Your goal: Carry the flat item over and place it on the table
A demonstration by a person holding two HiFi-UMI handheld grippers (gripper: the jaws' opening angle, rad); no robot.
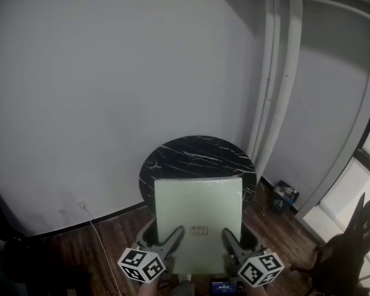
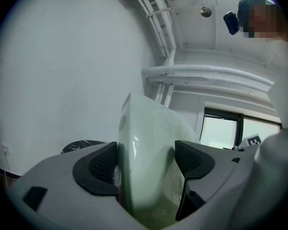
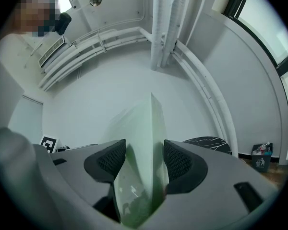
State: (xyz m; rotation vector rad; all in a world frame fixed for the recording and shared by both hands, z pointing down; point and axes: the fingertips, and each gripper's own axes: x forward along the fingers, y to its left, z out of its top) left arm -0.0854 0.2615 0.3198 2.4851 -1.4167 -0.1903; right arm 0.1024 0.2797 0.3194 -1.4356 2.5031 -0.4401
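Observation:
A pale green flat square item (image 1: 198, 217) is held up in the air in front of me, its near edge gripped from both sides. My left gripper (image 1: 171, 238) is shut on its near left part and my right gripper (image 1: 230, 238) on its near right part. In the left gripper view the flat item (image 2: 146, 152) stands edge-on between the black pads (image 2: 102, 164). The right gripper view shows the flat item (image 3: 144, 147) clamped the same way. Beyond it stands a round black marble table (image 1: 197, 162), partly hidden by the item.
A white wall fills the left and middle. White pipes (image 1: 277, 73) run up the corner at right. A small bin (image 1: 285, 196) sits on the wood floor by the wall, a window (image 1: 351, 184) further right. A white cable (image 1: 95, 227) trails on the floor at left.

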